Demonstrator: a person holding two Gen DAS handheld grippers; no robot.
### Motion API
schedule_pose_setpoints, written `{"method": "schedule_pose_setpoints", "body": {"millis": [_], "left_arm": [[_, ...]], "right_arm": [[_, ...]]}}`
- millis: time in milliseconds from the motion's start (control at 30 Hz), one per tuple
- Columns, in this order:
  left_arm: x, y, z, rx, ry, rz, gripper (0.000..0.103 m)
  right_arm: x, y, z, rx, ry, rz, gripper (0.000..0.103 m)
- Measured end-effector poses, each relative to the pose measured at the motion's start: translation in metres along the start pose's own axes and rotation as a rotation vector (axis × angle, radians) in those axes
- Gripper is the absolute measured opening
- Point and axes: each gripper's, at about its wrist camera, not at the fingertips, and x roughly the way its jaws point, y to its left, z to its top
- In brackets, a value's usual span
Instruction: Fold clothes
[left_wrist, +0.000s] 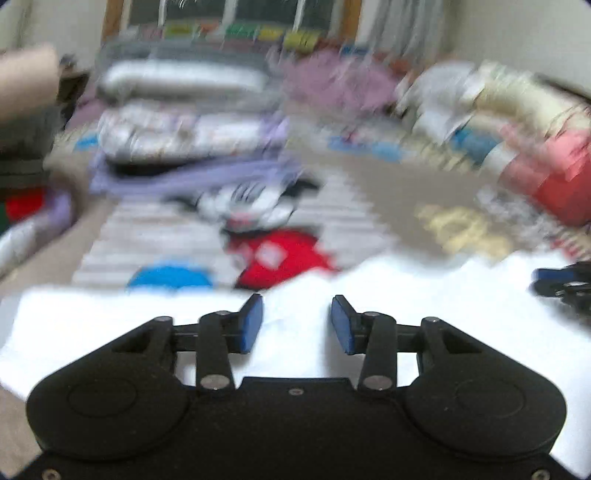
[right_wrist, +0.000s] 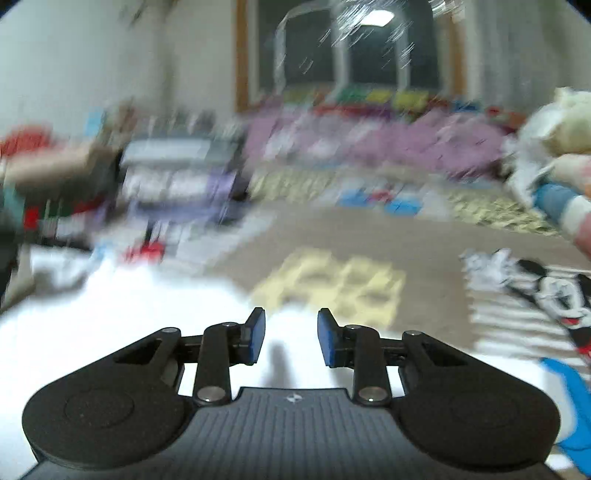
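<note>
Both views are blurred by motion. A white garment (left_wrist: 92, 325) lies spread on the floor under my left gripper (left_wrist: 297, 323), which is open with nothing between its blue pads. In the right wrist view the same white garment (right_wrist: 110, 325) lies below my right gripper (right_wrist: 286, 336), open too and holding nothing. At the right edge of the left wrist view, the other gripper's blue and black tip (left_wrist: 563, 282) shows over the white cloth.
A striped cartoon-mouse blanket (left_wrist: 258, 236) covers the floor ahead. Stacks of folded bedding (left_wrist: 184, 110) stand at the back left, and a heap of clothes (left_wrist: 517, 140) at the right. A window (right_wrist: 351, 48) fills the far wall. A person's arm (right_wrist: 44, 166) is at the left.
</note>
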Motion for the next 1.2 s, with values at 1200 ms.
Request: {"method": "schedule_pose_setpoints", "body": {"millis": [1200], "left_arm": [[-0.017, -0.006, -0.008, 0.034, -0.028, 0.135, 0.04]], "right_arm": [[-0.006, -0.027, -0.003, 0.08, -0.009, -0.13, 0.029]]}}
